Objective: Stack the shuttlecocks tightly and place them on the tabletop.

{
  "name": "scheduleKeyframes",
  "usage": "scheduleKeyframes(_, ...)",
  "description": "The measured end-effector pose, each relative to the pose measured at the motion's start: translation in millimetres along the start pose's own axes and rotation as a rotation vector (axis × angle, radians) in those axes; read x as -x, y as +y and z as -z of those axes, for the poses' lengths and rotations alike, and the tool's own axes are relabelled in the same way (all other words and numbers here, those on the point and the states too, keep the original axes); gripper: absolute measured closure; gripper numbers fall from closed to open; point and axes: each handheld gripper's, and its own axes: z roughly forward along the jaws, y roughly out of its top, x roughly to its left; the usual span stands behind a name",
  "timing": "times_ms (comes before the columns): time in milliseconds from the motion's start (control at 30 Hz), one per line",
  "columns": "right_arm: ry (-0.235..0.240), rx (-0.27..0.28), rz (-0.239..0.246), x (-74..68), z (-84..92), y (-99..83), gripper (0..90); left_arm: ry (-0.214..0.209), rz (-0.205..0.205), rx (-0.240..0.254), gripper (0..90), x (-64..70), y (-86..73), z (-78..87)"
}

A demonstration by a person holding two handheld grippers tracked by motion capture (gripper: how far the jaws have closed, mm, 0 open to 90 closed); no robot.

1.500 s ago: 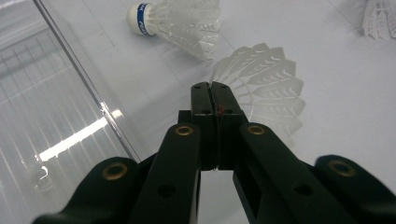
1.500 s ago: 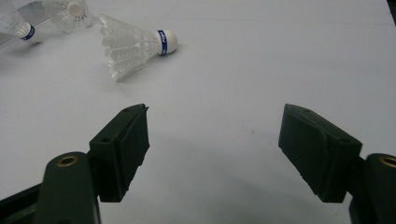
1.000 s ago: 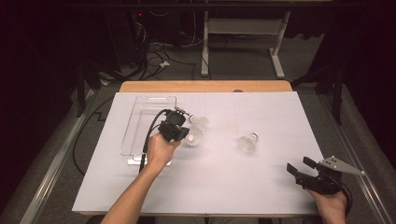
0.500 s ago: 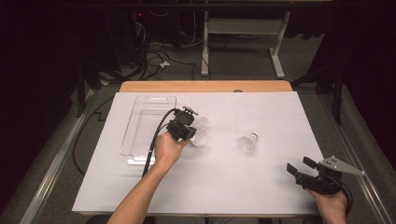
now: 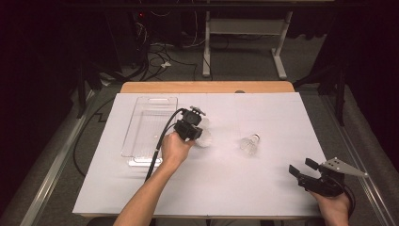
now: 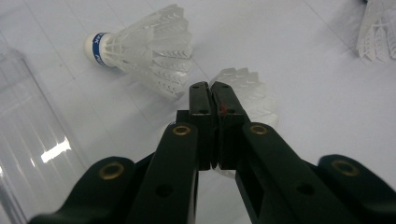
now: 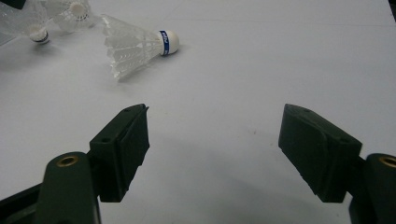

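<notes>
Nearest the person, well to the right of the clear tray (image 5: 141,136), the right tool (image 5: 308,173) rests low over the table (image 5: 226,188) with its jaws spread wide and nothing between them, seemingly waiting its turn. Just right of the tray, the left tool (image 6: 211,91) is pinched tight on the feather skirt of a shuttlecock (image 6: 252,98), probably to carry it to the tray. A second shuttlecock (image 6: 140,44) lies just beyond it; a third shuttlecock (image 5: 249,142) lies farther right. White sheeting covers the table; beyond the tray, cables and desk legs stand in a dark room.
</notes>
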Motion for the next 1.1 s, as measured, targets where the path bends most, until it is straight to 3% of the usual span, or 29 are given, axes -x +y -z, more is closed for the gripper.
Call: scheduleKeyframes(1100,0.011,0.003,-0.008,1.2,0.0,-0.3,24.8,-0.040,0.029,-0.022,88.7,13.0,19.8,-27.2)
